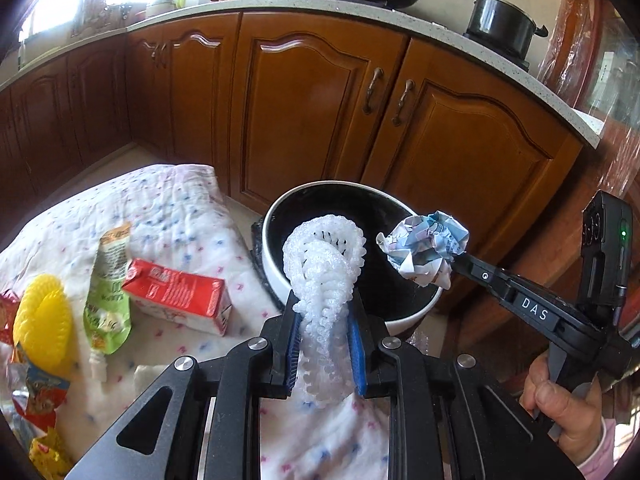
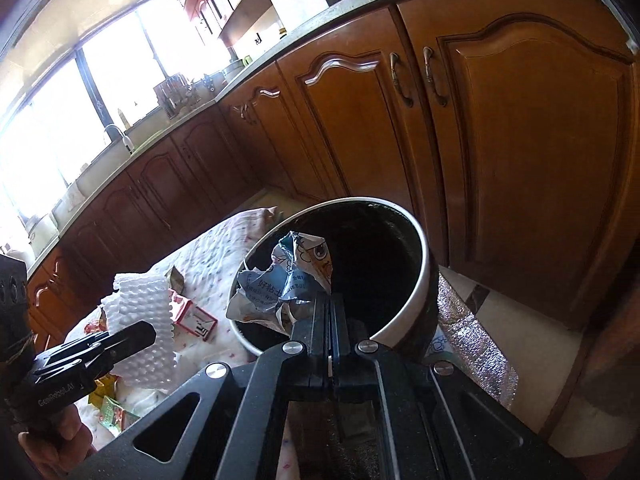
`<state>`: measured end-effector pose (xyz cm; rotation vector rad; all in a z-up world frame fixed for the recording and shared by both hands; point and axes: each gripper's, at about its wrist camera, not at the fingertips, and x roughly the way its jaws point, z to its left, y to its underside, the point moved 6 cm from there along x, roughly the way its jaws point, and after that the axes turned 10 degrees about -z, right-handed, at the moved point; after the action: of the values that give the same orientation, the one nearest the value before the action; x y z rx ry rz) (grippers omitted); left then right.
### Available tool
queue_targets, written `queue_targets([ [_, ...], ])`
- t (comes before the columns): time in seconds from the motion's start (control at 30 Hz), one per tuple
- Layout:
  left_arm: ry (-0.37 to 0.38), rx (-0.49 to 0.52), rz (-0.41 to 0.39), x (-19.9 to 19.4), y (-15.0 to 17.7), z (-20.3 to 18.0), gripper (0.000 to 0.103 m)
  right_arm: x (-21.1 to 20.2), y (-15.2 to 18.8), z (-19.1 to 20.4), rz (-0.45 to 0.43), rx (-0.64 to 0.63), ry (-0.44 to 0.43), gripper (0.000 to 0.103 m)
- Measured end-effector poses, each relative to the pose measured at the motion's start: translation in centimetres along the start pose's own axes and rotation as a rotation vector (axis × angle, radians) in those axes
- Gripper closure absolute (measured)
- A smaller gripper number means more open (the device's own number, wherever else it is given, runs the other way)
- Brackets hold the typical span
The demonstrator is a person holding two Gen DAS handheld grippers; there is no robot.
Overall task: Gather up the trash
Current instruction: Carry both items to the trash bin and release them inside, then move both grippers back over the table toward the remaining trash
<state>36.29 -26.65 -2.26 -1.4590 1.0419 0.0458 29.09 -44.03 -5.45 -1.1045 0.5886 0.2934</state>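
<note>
Partly hidden bin behind paper

Crumpled paper over the bin
Right tool pinches crumpled paper above the white-rimmed bin.

Rocking matte black angular frames on both the left gripper and the right gripper, kinda skeleton-looking with triangular cutouts in the side arms. Sporting round silver screws at the pivots. Lining the left jaws with ribbed blue pads. Showing a white "DAS" label along the right gripper's side, plus a tiny green light glowing on the black box up top. Carrying white "GenRobot.AI" lettering on the left one's body. Wearing a pale pink sleeve at the right wrist.
</note>
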Motion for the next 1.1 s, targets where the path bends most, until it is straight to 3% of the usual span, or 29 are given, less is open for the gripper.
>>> queue_targets([
  [0.17,0.025,0.002,0.067,4.7,-2.2,-0.6,0.083,2.2,-0.7,-1.3,0.049,-0.023,0.022,0.103],
  [0.43,0.003,0.012,0.172,11.6,-4.0,-0.2,0.082,5.1,-1.2,-2.2,0.120,-0.074,0.059,0.102],
  [0.5,-0.005,0.014,0.187,13.0,-4.3,-0.2,0.077,5.5,-1.2,-2.3,0.133,-0.083,0.064,0.100],
  [0.57,-0.010,0.013,0.191,13.9,-4.5,-0.3,0.061,5.7,-1.2,-2.4,0.140,-0.082,0.063,0.096],
  [0.6,-0.008,0.011,0.183,14.0,-4.6,-0.3,0.059,5.9,-1.2,-2.6,0.142,-0.076,0.066,0.095],
  [0.77,0.000,-0.008,0.141,12.5,-3.9,-0.6,0.043,5.3,-1.2,-3.0,0.113,-0.041,0.044,0.058],
  [0.83,0.011,-0.029,0.122,11.8,-3.7,-0.3,0.040,4.7,-1.2,-3.0,0.095,-0.019,0.029,0.055],
  [1.03,0.001,-0.067,0.038,8.1,-2.1,0.7,0.040,2.6,-1.1,-1.8,0.022,0.035,-0.024,0.032],
  [1.1,-0.009,-0.083,0.018,7.0,-1.4,1.4,0.039,1.7,-1.0,-1.0,-0.006,0.041,-0.038,0.028],
])
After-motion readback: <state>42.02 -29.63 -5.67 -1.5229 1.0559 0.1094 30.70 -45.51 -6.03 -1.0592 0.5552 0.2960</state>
